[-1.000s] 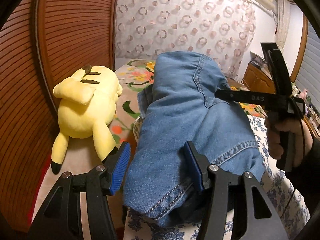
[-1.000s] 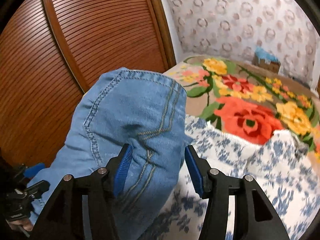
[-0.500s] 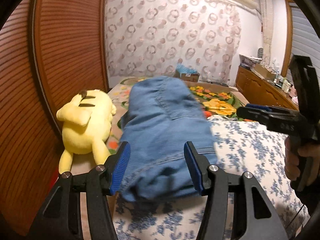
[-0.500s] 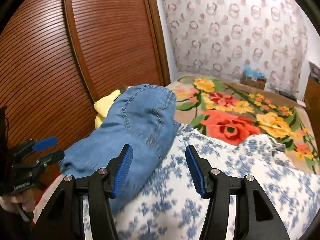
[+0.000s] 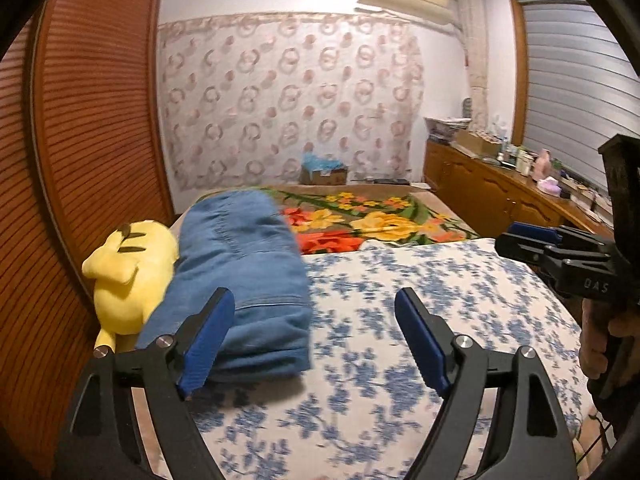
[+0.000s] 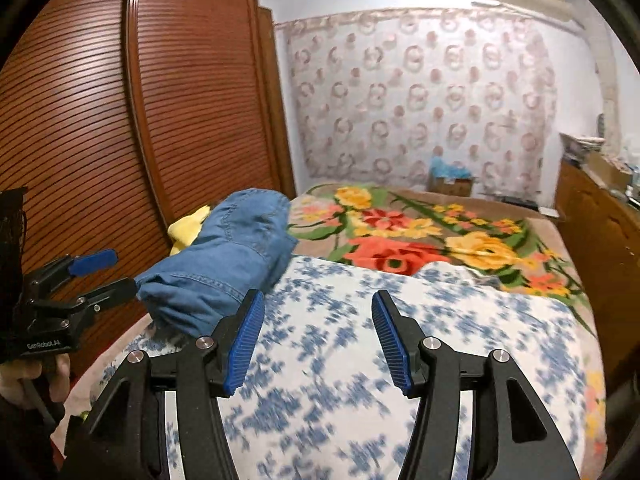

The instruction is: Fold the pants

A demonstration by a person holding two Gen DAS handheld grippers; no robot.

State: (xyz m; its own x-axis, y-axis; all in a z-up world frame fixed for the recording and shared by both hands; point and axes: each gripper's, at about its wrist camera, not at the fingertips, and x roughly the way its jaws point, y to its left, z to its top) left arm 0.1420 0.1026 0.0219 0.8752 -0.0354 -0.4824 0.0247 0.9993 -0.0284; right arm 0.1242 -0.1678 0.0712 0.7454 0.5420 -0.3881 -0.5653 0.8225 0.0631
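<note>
Pants (image 5: 240,276) sit folded in a compact stack at the bed's (image 5: 440,300) left edge, touching the yellow plush (image 5: 124,276) next to the wardrobe (image 5: 80,140). Fold looks done.

Left tool (image 5: 316,340): jaws opening wide, nothing between them; left pad just beside the stack's near corner. Right tool (image 6: 318,340): moderately apart, empty, over the blue-flowered sheet (image 6: 440,340), clear of the pants.

Step in hand, my read: release and back off. To do it well, pull both tools straight away from the stack so the left pad doesn't snag the top layer or hem and drag the fold open.

Containers: a cardboard box (image 5: 324,176) at the bed's far end, something blue in it; can't tell what.
</note>
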